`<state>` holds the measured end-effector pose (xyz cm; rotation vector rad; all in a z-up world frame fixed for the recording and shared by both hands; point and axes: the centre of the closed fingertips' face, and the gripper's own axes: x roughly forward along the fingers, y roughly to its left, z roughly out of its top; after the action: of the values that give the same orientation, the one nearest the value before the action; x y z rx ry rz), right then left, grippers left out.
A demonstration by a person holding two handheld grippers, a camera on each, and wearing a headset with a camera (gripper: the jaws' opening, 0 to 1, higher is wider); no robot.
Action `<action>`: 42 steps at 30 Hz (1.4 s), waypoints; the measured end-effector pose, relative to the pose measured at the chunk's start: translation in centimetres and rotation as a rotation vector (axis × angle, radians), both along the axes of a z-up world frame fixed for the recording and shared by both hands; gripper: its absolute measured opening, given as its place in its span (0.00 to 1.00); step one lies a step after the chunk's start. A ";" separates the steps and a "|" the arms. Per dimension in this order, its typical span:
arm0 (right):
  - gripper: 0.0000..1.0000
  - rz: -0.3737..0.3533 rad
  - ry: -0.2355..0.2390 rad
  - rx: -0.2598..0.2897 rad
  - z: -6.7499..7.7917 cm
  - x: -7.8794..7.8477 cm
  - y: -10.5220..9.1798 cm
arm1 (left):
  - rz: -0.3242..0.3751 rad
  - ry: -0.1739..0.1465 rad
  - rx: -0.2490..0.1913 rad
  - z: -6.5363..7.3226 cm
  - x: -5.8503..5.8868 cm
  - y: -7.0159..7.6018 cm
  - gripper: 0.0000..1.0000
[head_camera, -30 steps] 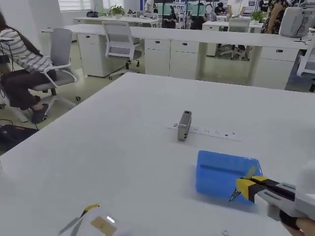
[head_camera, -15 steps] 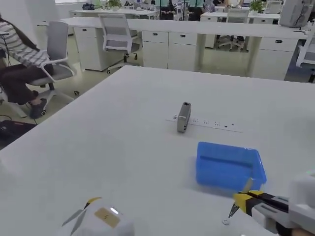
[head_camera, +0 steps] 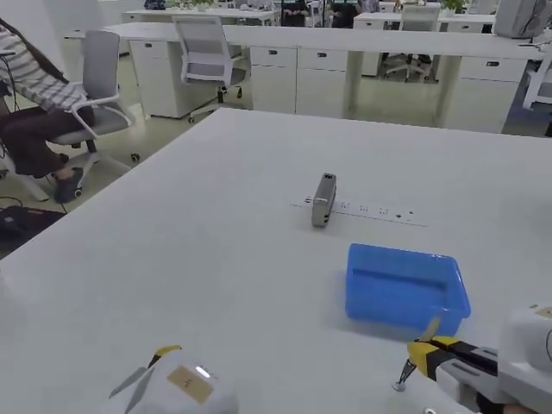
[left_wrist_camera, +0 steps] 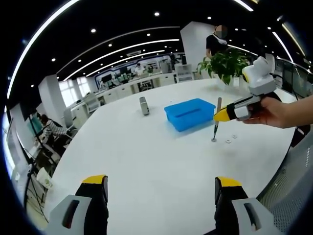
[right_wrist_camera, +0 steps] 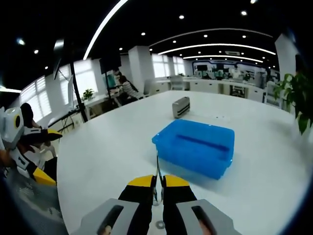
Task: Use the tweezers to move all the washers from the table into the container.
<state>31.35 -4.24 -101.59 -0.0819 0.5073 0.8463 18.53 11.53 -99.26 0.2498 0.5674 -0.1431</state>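
1. While the right claw (right_wrist_camera: 156,185) is squeezed almost closed, it holds the tweezers (right_wrist_camera: 157,174) tight between its two yellow tips.
2. The tweezers stick out in front of this claw, and their thin end points down at the white table (head_camera: 198,259). In the left gripper view, the end looks like it touches the table.
3. Two small washers (left_wrist_camera: 228,142) lie flat on the table just beside the end of the tweezers. One of them shows right under the right claw in the right gripper view.
4. The blue container (right_wrist_camera: 195,147) sits on the table just ahead of the right claw, past the tweezers. It is near the washers but does not touch them.
5. A small grey box (head_camera: 323,199) stands on the table farther ahead of the right claw, behind the container.
6. The left claw (left_wrist_camera: 159,188) is wide open, and there is only bare table between its two tips.
7. The left claw is well apart from the right claw. The container and the washers are far ahead of it.
8. A hand (left_wrist_camera: 276,110) holds the right claw from behind.
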 end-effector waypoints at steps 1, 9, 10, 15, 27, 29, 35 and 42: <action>0.02 0.004 -0.009 -0.007 0.0 0.0 0.0 | 0.000 0.001 0.000 0.0 0.0 0.0 0.92; 0.01 0.074 -0.059 -0.073 -0.1 -1.0 0.2 | -0.003 0.001 0.000 0.0 0.0 0.0 0.92; 0.01 0.076 -0.057 -0.076 -0.1 -1.0 0.2 | -0.004 0.001 -0.001 0.0 0.0 0.0 0.92; 0.01 0.084 -0.040 -0.090 0.0 -0.9 0.2 | -0.001 -0.002 -0.003 0.0 0.0 0.0 0.92; 0.00 0.065 -0.035 -0.072 1.5 -0.4 -0.7 | 0.015 -0.045 -0.020 0.9 0.1 0.2 0.92; 0.00 0.059 -0.041 -0.067 2.0 -0.1 -0.8 | 0.016 -0.047 -0.024 1.0 0.1 0.3 0.92; 0.00 0.052 -0.062 -0.051 3.7 0.7 -0.8 | 0.010 -0.057 -0.019 1.2 0.1 0.1 0.92; 0.00 0.040 -0.086 -0.049 4.9 1.8 -0.7 | 0.014 -0.062 -0.026 1.3 0.1 0.1 0.92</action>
<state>33.14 -4.92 -96.68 -0.1729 0.4464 0.8658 18.62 11.67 -97.97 0.2242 0.5051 -0.1282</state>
